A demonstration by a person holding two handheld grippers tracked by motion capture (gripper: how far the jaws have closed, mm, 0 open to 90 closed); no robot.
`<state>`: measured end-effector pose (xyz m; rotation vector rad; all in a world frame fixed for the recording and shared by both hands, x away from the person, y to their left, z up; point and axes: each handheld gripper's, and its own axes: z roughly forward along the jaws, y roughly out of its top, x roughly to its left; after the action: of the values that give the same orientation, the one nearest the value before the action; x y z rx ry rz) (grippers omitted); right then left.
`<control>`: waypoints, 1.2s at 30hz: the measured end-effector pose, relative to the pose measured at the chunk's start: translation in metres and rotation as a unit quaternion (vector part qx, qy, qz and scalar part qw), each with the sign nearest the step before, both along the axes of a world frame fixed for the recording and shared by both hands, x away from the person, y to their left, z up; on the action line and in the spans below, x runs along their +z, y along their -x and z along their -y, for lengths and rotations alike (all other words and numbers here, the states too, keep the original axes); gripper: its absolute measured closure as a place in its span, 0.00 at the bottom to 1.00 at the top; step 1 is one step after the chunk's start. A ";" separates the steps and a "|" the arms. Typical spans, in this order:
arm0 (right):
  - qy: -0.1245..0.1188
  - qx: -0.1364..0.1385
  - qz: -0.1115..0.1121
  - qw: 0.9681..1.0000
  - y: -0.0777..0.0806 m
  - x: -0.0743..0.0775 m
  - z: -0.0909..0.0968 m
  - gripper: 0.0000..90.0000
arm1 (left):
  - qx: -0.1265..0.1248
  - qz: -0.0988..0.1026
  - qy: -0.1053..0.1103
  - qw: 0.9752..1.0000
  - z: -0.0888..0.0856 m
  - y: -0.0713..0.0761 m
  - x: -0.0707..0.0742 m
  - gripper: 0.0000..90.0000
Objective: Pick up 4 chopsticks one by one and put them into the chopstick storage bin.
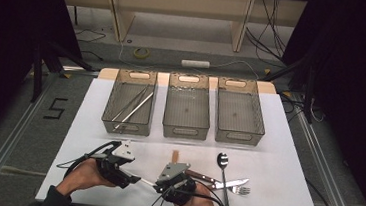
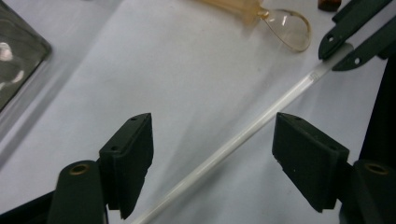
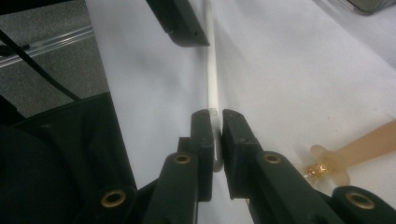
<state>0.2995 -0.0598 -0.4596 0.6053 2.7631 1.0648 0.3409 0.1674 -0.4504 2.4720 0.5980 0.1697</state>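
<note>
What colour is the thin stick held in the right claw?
White stick, clearest in the right gripper view, pinched by the right claw.

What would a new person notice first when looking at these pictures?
Probably the white chopstick near the table's front edge: the right hand-held gripper is shut on one end, and the left hand-held gripper stands open around the other. Next come three grey bins in a row farther back; the left bin holds long utensils. A spoon, knife and fork lie at the right.

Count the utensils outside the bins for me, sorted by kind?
Spoons: 2 (metal spoon, amber plastic spoon)
fork: 1
knife: 1
white stick: 1
Total: 5
</note>
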 end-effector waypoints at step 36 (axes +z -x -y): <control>0.009 0.023 -0.007 1.000 -0.007 0.012 0.009 0.93 | -0.094 0.028 -0.094 0.991 0.013 -0.001 -0.014 0.76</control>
<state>0.3069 -0.0691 -0.4476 0.5532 2.8085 1.0473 0.3420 0.1543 -0.4642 2.6794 0.3343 0.2305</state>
